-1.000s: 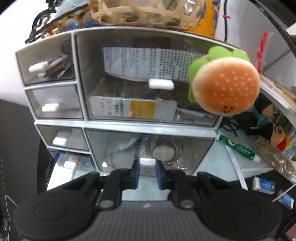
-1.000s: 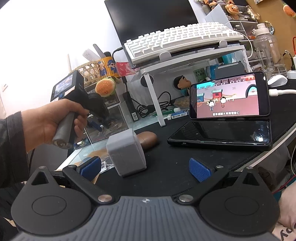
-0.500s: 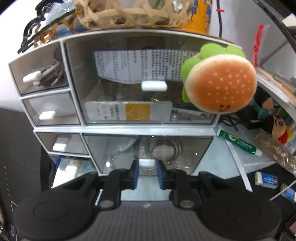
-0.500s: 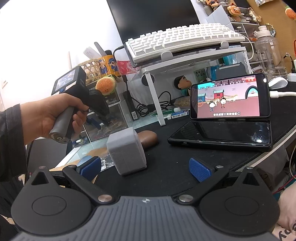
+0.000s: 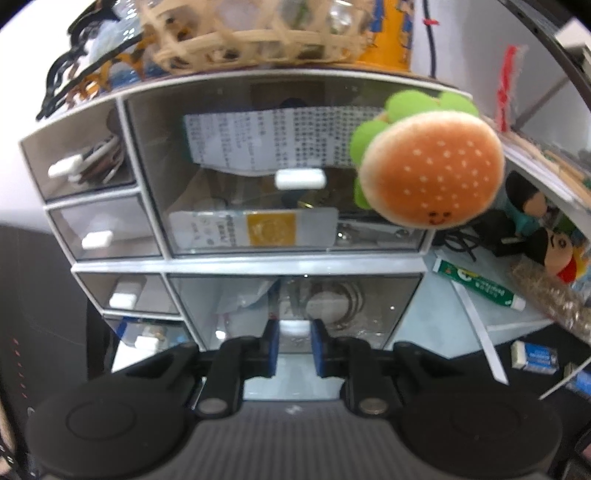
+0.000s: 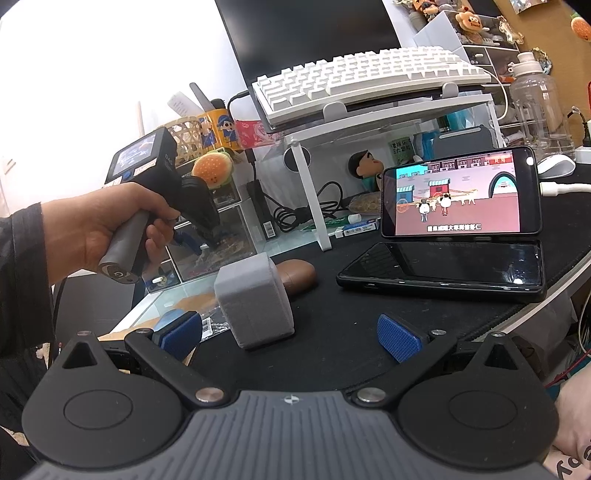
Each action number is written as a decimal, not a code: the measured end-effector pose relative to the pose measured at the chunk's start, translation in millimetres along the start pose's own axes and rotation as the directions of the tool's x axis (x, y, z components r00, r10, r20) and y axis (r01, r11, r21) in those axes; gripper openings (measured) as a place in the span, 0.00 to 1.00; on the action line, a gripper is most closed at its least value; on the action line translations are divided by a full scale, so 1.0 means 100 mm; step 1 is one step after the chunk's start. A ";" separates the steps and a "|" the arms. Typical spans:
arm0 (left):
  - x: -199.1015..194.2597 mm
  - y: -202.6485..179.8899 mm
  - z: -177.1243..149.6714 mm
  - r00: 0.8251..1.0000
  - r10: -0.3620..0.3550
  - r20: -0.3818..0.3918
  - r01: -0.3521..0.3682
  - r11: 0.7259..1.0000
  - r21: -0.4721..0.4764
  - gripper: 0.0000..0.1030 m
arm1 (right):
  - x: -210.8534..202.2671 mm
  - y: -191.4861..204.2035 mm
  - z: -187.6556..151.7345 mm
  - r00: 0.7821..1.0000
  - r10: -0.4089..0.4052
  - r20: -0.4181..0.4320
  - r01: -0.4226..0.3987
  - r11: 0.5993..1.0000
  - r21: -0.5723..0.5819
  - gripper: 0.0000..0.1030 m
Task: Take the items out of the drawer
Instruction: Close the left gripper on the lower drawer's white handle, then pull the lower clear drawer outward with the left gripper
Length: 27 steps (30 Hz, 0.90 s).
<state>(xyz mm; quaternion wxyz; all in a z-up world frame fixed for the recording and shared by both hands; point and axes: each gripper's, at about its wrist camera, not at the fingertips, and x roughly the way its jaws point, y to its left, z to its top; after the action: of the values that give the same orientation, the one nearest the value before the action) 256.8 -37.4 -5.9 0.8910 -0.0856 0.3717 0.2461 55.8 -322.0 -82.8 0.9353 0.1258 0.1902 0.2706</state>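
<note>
A white drawer unit (image 5: 258,264) with clear fronts fills the left wrist view. My left gripper (image 5: 294,345) is shut on the white handle (image 5: 294,326) of the lower large drawer (image 5: 295,306), which holds coiled cable and plastic bags. In the right wrist view the left gripper (image 6: 195,206) is at the unit (image 6: 221,236), held by a hand. My right gripper (image 6: 291,336) is open and empty over the black desk mat, just behind a grey foam block (image 6: 255,299).
A burger plush (image 5: 428,173) hangs at the unit's right. A woven basket (image 5: 255,33) sits on top. A green tube (image 5: 476,288) lies to the right. A brown case (image 6: 295,275), two phones (image 6: 454,225) and a keyboard on a stand (image 6: 369,81) are on the desk.
The left gripper has risen slightly, still gripping the lower drawer's handle, and the unit looks a little nearer. The right gripper has barely moved.
</note>
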 end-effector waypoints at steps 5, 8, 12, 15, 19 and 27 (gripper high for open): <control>0.03 0.03 -0.03 1.000 -0.019 0.007 0.019 1.000 0.002 0.18 | 0.00 0.01 -0.01 1.000 0.002 -0.001 -0.002 1.000 -0.008 1.00; 0.00 0.03 -0.05 1.000 -0.025 0.007 0.025 1.000 0.005 0.18 | 0.01 0.02 -0.01 1.000 0.002 -0.002 -0.002 1.000 -0.011 1.00; -0.02 0.06 -0.08 0.999 -0.038 0.011 0.038 0.999 0.005 0.18 | 0.01 0.02 -0.02 1.000 0.003 -0.004 -0.003 1.000 -0.014 1.00; -0.03 0.06 -0.10 0.999 -0.042 0.012 0.041 0.999 0.014 0.18 | 0.01 0.02 -0.02 1.000 0.003 -0.005 -0.003 1.000 -0.016 1.00; -0.07 0.08 -0.11 0.998 -0.055 -0.005 0.055 0.998 0.009 0.18 | 0.02 0.03 -0.02 1.000 0.004 -0.006 -0.004 1.000 -0.020 1.00; -0.18 0.15 -0.17 0.995 -0.095 -0.014 0.095 0.995 0.023 0.00 | 0.02 0.03 -0.03 1.000 0.005 -0.009 -0.005 1.000 -0.026 1.00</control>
<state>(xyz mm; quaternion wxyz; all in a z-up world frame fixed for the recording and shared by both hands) 227.9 -37.4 -4.7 0.9002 -0.0943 0.3760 0.1986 55.0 -317.6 -85.3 0.9353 0.1129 0.1905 0.2761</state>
